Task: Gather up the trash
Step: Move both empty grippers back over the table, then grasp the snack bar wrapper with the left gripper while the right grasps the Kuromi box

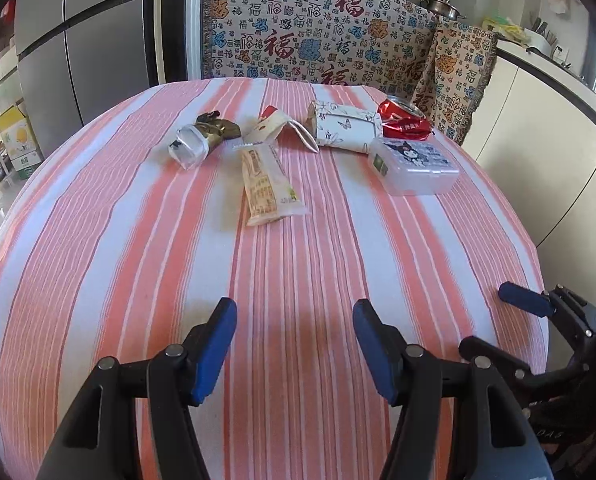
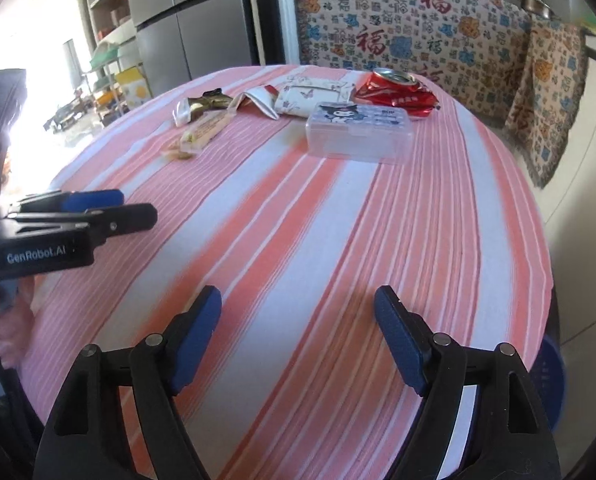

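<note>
Crushed can [image 1: 403,119] partly hidden behind plastic box [image 1: 414,165]. Left gripper [image 1: 295,344] and right gripper [image 2: 298,336] held wide apart, nothing gripped.

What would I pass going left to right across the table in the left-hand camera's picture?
Clear plastic cup with gold wrapper → long snack wrapper → butterfly-print carton → crushed red can → clear lidded box.

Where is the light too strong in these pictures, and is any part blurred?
Right wrist view: window glare whitens the left edge, and the striped tablecloth smears near the right gripper. Left wrist view: sharper, milder glare at the edges, soft shadow under the left gripper.
</note>
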A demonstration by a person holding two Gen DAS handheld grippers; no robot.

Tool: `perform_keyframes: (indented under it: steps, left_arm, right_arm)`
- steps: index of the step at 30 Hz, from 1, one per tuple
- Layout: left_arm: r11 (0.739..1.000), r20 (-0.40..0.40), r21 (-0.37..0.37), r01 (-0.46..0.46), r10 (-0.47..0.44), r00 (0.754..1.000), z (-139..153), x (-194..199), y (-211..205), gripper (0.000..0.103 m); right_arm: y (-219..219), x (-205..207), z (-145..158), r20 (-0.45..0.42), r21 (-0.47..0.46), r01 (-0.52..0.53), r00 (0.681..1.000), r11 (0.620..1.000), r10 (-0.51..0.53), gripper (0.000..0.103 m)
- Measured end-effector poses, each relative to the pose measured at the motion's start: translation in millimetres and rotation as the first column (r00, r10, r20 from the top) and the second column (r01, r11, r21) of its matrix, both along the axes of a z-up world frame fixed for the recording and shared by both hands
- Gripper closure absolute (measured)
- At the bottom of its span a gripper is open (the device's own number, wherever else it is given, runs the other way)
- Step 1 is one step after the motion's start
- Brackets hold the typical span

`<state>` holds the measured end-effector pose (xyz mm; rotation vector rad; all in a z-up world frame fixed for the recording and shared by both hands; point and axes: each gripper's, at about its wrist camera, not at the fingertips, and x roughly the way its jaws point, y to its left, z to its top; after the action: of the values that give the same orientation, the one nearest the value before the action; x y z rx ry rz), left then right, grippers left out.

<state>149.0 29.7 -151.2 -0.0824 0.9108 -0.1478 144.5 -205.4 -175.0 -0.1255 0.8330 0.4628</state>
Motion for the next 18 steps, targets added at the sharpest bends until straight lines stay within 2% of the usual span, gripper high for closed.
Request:
perform_keyframes:
  steps: [4, 8, 11, 13, 15, 17, 18]
  left_arm:
    - [0.997, -0.023, -0.062, 0.044, -0.045, 0.999, 12, 32, 10, 0.041]
    - [0.999, -0.042, -0.019, 0.041, -0.042, 0.998, 11, 74, 13, 0.041]
    - [0.999, -0.081, -0.029, 0.03, -0.032, 0.996, 3, 100, 16, 0.041]
    - [1.0, -0.101, -0.019, 0.016, -0.018, 0.995, -2, 109, 17, 0.041]
    - [1.0, -0.089, -0.006, 0.012, -0.012, 0.996, -3, 111, 16, 0.043]
    - [1.0, -0.07, 0.004, 0.015, -0.014, 0.997, -2, 108, 15, 0.056]
    - [1.0, -0.071, 0.002, 0.025, -0.025, 0.997, -3, 107, 15, 0.072]
  right_arm:
    - [2, -3, -2, 0.009, -0.007, -0.004, 1.0, 1.0, 0.004, 0.02]
    - [4, -6, -3, 0.018, -0.019, -0.01, 1.0, 1.0, 0.011, 0.018]
    - [3, -7, -3, 0.017, -0.017, -0.014, 1.0, 1.0, 0.015, 0.018]
    - [2, -6, -2, 0.014, -0.012, -0.015, 1.0, 1.0, 0.015, 0.018]
    - [1, -6, -2, 0.011, -0.007, -0.014, 1.0, 1.0, 0.014, 0.018]
    - [0, -6, -2, 0.008, -0.001, -0.012, 1.0, 1.0, 0.012, 0.018]
    - [0, -6, -2, 0.008, 0.001, -0.011, 1.0, 1.0, 0.011, 0.018]
